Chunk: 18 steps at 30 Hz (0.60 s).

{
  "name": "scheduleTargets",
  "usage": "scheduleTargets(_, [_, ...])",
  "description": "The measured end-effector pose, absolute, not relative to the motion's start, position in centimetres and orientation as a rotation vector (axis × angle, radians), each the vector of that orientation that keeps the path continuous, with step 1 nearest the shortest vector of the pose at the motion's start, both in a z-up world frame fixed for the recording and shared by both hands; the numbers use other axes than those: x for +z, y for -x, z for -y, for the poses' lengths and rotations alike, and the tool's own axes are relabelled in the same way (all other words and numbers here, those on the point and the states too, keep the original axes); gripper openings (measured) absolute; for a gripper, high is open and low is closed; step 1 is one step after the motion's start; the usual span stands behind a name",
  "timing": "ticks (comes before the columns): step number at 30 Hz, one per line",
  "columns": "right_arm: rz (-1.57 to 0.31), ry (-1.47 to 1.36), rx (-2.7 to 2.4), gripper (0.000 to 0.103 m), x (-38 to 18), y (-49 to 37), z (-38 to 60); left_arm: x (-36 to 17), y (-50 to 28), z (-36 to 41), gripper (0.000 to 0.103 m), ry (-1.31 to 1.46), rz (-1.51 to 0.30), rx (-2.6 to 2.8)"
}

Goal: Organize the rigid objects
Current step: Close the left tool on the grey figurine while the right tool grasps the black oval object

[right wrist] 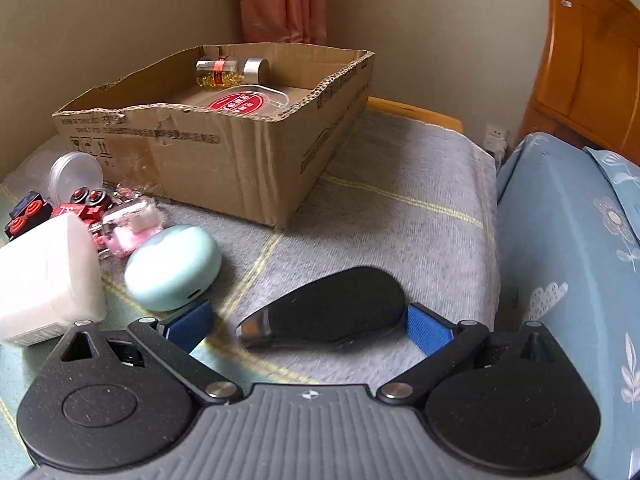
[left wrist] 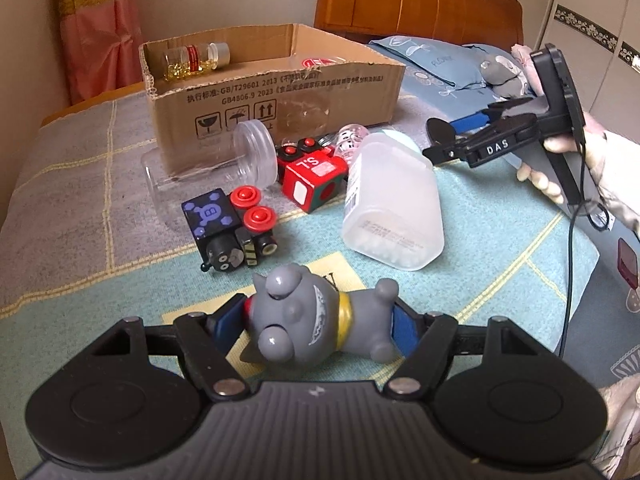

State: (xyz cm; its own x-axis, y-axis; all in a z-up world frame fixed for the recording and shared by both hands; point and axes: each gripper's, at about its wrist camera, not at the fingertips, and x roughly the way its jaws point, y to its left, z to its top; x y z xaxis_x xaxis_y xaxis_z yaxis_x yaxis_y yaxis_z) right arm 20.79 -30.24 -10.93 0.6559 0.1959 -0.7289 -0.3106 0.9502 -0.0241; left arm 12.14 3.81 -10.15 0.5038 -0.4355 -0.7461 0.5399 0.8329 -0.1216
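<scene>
Nearest in the left wrist view, the left gripper [left wrist: 316, 322] has its jaws clamped on a grey toy figurine [left wrist: 316, 316] lying sideways between the blue pads, so carry it level and do not squeeze harder. In the right wrist view the right gripper [right wrist: 310, 326] holds a black oval case [right wrist: 328, 308]; the right pad touches it, the left pad looks apart from it, so I cannot tell how firm that hold is. Beyond, on the bed [left wrist: 80, 208], lie a white plastic bottle [left wrist: 394, 216], toy train blocks [left wrist: 228, 228] and a mint case [right wrist: 172, 266]. Farthest stands the cardboard box [left wrist: 280, 96], well apart: lift each load clear of its torn rim before letting go inside
</scene>
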Motion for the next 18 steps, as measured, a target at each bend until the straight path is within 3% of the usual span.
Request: scheduleTargets(18, [-0.86, 0.228, 0.43, 0.103, -10.6, -20.0, 28.1, -10.1, -12.3, -3.5, 0.073, -0.159, -0.873, -0.589])
